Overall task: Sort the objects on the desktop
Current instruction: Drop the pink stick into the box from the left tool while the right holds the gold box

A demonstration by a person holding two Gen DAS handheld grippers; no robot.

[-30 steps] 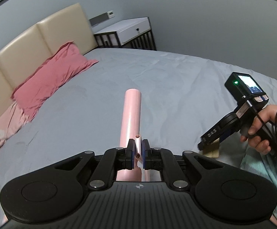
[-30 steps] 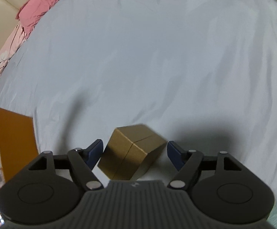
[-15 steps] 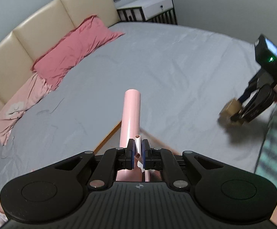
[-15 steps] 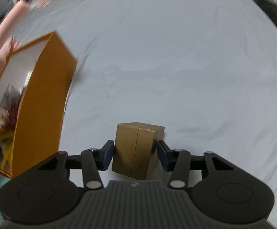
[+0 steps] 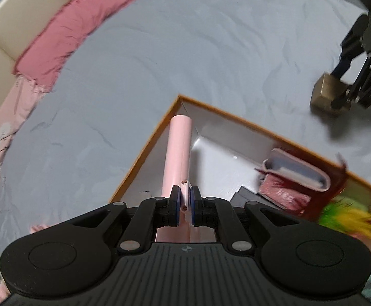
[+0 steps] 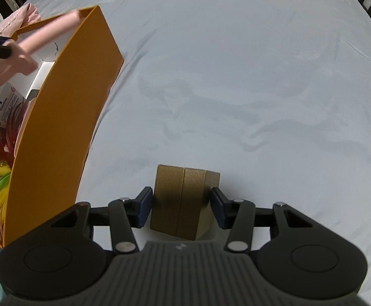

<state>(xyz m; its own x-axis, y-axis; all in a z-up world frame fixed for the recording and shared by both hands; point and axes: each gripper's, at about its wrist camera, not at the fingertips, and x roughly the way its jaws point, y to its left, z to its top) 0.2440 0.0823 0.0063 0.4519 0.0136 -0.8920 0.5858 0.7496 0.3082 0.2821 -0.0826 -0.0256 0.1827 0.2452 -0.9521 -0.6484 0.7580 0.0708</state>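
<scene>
The left gripper pinches a flat tab at the bottom of a pink tube. Its blue pads press on the tab from both sides, almost shut. The tube sticks out straight ahead from the jaws. It hangs over the open orange box, above the near white corner of the inside. The gripper tips down toward the box.

Farther along in the box lie a pink and white pouch and some red, yellow and green feathers. The box sits on a grey bed sheet. Past it, a pink pillow lies by the cream headboard.

The right gripper points steeply down at the sheet. A small gold box sits right between its two blue pads. The left pad touches the gold box. The right pad is at the far side of it, and you cannot tell if it touches. The gold box rests on the sheet, well apart from the orange box, which stands off to the left in this view. In the left camera, the right gripper stands over the gold box far off on the right
</scene>
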